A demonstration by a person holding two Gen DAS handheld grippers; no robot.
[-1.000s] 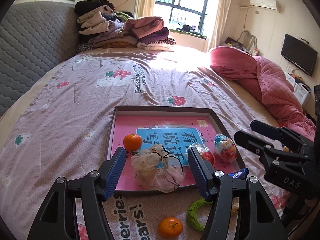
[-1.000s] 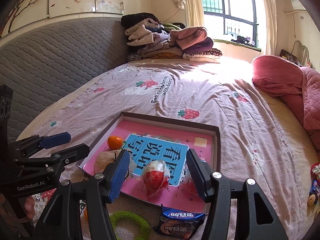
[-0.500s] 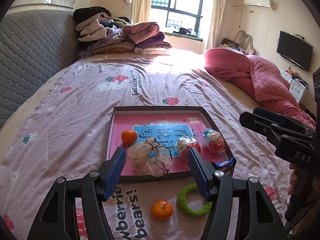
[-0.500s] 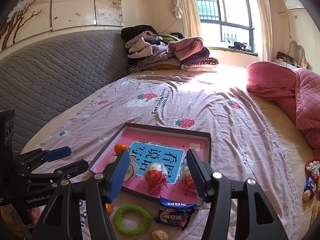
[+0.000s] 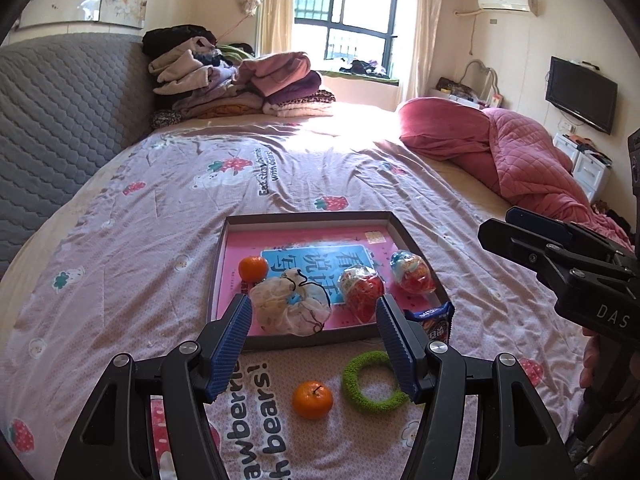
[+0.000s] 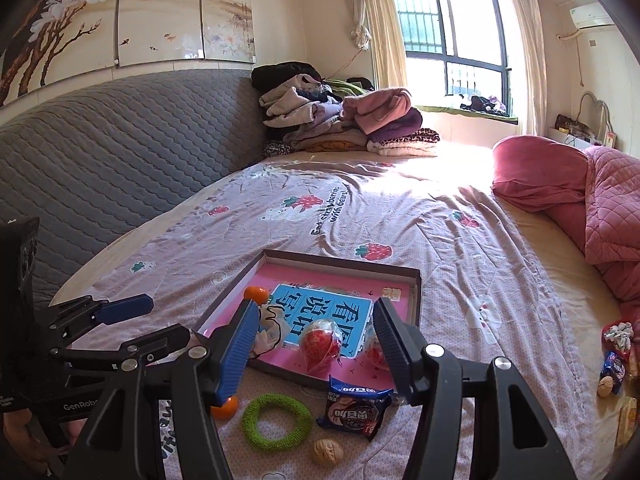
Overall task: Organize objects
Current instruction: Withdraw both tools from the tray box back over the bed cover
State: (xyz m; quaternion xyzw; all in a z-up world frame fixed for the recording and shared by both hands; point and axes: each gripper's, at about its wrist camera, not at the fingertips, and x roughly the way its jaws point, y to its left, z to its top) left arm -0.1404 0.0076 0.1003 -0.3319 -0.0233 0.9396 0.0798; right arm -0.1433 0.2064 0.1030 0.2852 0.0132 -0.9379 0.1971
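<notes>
The bed (image 5: 168, 216) fills both views under a pink sheet printed with strawberries and bears. A pile of folded clothes (image 6: 340, 120) sits at its far end, and a red quilt (image 5: 520, 160) is bunched along the right edge. In the middle lies a shallow cardboard tray (image 5: 304, 218) with a pink floor. Inside it sit a mandarin (image 5: 253, 268), a white mesh pouch (image 5: 290, 306) and two wrapped toy eggs (image 5: 362, 292), all toward the near rim. On the sheet just outside the near rim lie a green ring (image 6: 277, 422), a second mandarin (image 5: 312, 399), a blue snack packet (image 6: 356, 406) and a walnut (image 6: 327, 452). My left gripper (image 5: 312, 338) hangs above these loose things, its blue fingers spread wide with nothing between them. My right gripper (image 6: 314, 344) hangs beside it, likewise spread and empty.
</notes>
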